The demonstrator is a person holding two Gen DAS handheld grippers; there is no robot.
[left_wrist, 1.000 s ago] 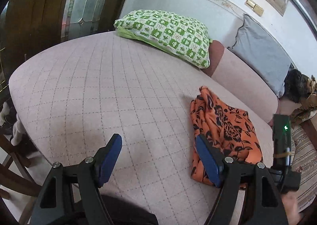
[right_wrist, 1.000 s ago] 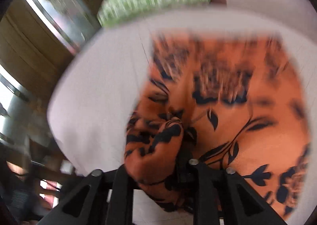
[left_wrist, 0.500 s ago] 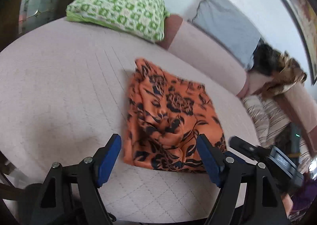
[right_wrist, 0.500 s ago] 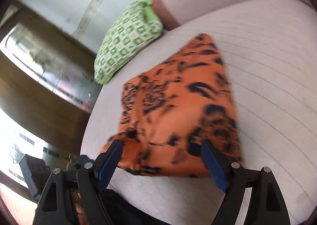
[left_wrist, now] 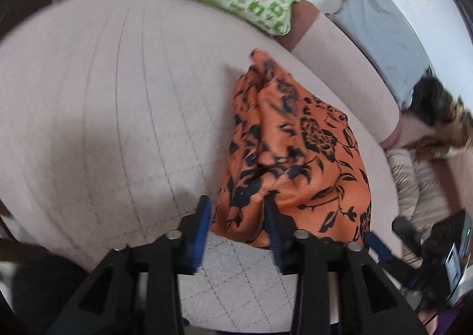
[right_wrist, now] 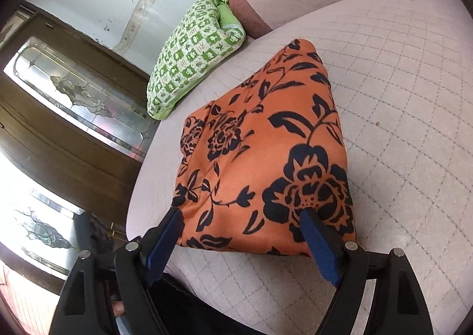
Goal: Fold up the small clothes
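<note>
**Now the near-left corner is the one to get right**

Here the orange floral garment (right_wrist: 263, 154) lies folded into a rough rectangle on the quilted pink sofa seat (right_wrist: 399, 134), well clear of the green checked pillow (right_wrist: 192, 54) at the back. The left hand-held gripper (left_wrist: 236, 216) sits at the cloth's near edge with its jaws narrowed around a bunched ridge of fabric; whether the pads actually pinch it I cannot tell, as the view is blurred. The right hand-held gripper (right_wrist: 242, 230) hangs wide open astride the near edge, gripping nothing, its blue pads just at the hem.

My read: the step is squaring up or making the next fold. To do it well, take the full stack of layers at that lumpy left corner, not only the top one, since this slippery-looking cloth will likely slide apart. The right side looks flat and smooth, so the right tool should simply pin or catch the matching corner, then both move level together.
</note>
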